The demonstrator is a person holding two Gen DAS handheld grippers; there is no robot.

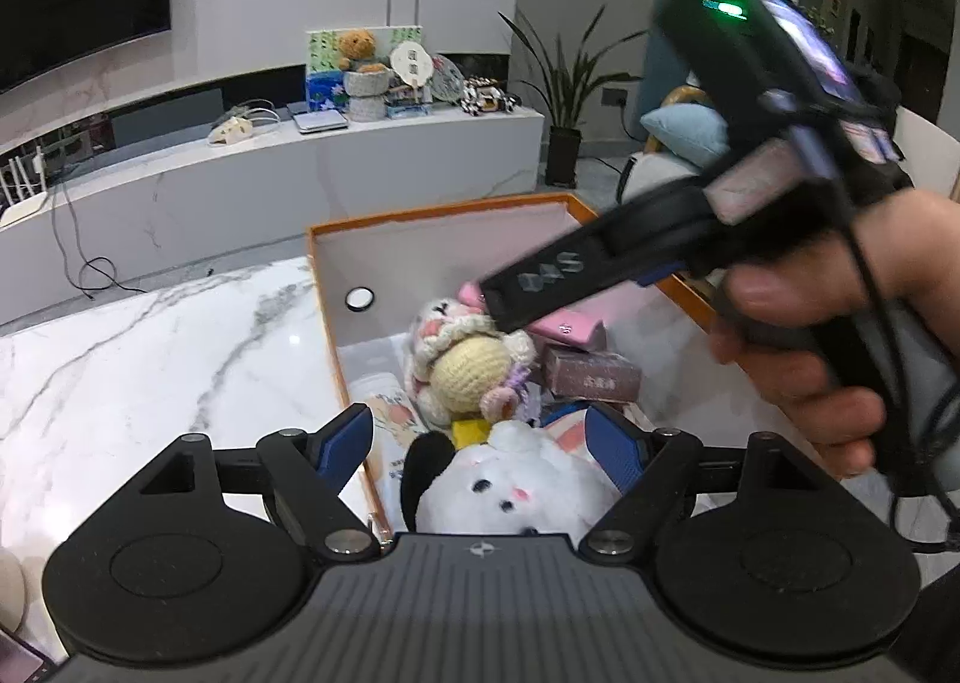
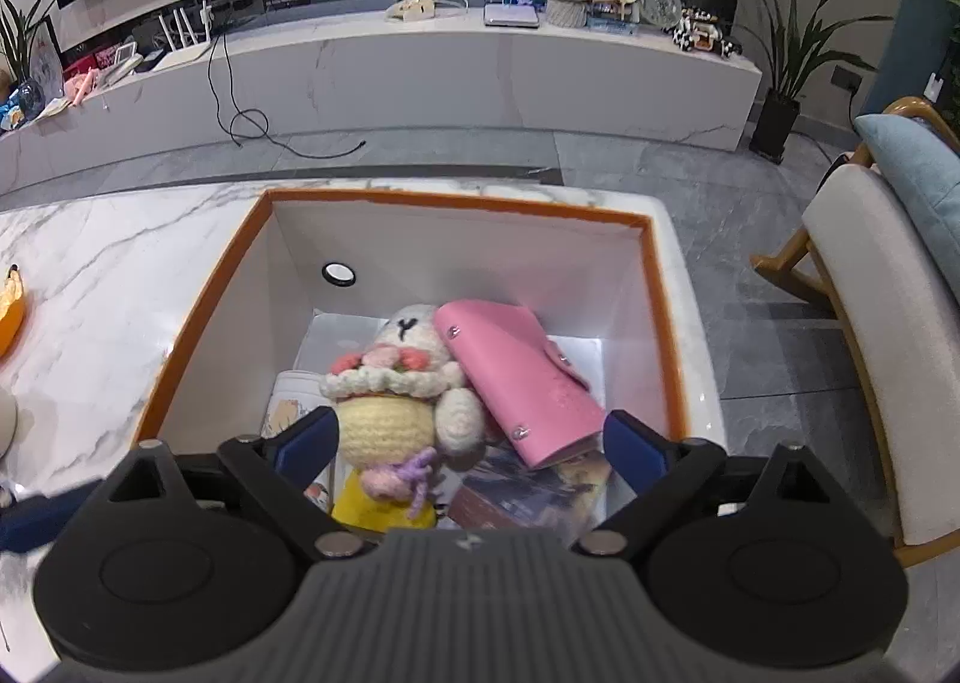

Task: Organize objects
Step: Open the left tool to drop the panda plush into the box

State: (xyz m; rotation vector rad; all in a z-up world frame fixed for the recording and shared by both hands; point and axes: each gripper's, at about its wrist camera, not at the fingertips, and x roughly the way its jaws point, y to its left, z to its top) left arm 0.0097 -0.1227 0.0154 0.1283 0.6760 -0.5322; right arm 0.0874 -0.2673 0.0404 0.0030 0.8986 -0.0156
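An orange-rimmed white box (image 2: 600, 215) stands on the marble table (image 2: 120, 263). Inside lie a crocheted bunny doll (image 2: 402, 383), a pink wallet (image 2: 516, 377) and a dark printed box (image 2: 522, 497). My right gripper (image 2: 468, 443) is open above the box, its blue pads on either side of the doll and wallet. In the left wrist view, my left gripper (image 1: 480, 443) is open, with a white plush toy (image 1: 510, 491) between its pads over the box (image 1: 432, 215). The right gripper (image 1: 516, 299) reaches in from the right over the doll (image 1: 468, 365).
An orange object (image 2: 12, 311) lies at the table's left edge. A low marble TV bench (image 2: 420, 59) with clutter runs along the back. A chair with a blue cushion (image 2: 888, 275) stands right of the table. A potted plant (image 2: 780, 83) is beyond.
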